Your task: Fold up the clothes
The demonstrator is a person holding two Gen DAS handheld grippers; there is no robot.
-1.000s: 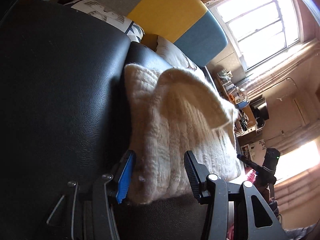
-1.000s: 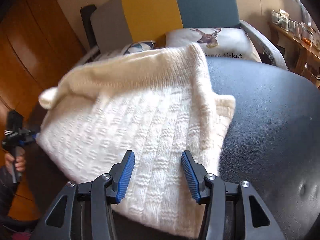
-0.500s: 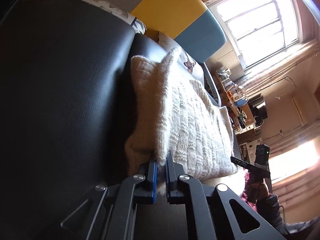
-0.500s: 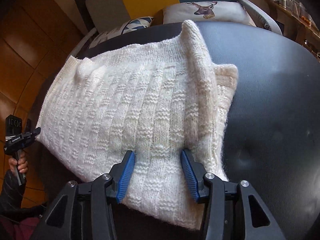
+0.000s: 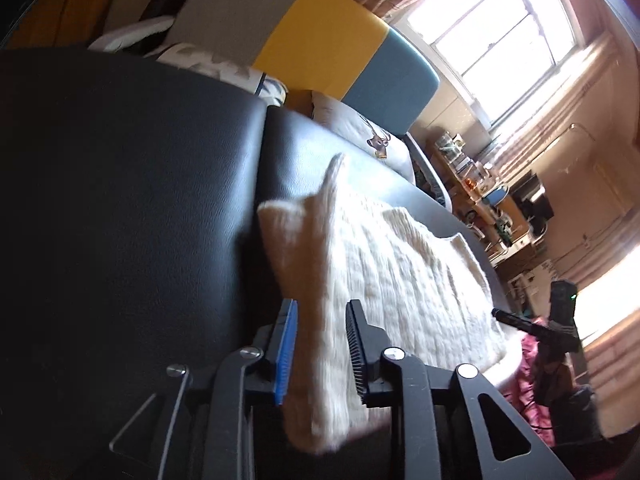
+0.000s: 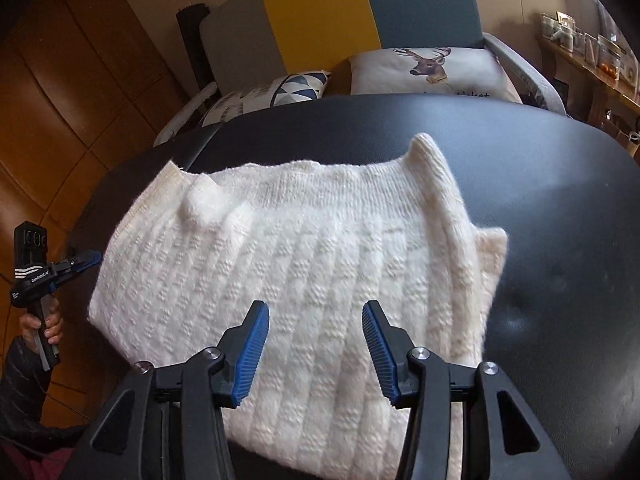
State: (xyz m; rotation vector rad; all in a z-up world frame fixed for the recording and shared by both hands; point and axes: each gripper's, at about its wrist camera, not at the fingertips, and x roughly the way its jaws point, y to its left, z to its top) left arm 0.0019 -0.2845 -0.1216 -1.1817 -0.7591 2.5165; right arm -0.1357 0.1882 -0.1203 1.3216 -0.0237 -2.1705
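A cream knitted sweater (image 6: 304, 264) lies folded on a black padded surface (image 6: 560, 208). In the right wrist view my right gripper (image 6: 314, 344) hovers open over the sweater's near edge, and nothing sits between its blue pads. In the left wrist view my left gripper (image 5: 320, 344) straddles the sweater's (image 5: 400, 272) near corner. Its jaws are opening, with the fabric edge loose between them. The left gripper (image 6: 86, 260) also shows at the sweater's left edge, held by a hand (image 6: 40, 324). The right gripper (image 5: 504, 314) shows at the sweater's far side.
Behind the black surface stands a sofa (image 6: 320, 20) in grey, yellow and blue, with a deer pillow (image 6: 432, 68) and a triangle-patterned pillow (image 6: 280, 92). Wooden panels (image 6: 60, 100) rise on the left, and a cluttered shelf (image 6: 592, 52) runs along the right.
The lifted flap of the sweater came down flat. My left jaws shut on the sweater's edge, then parted again. Both grippers drew back a little from the sweater.
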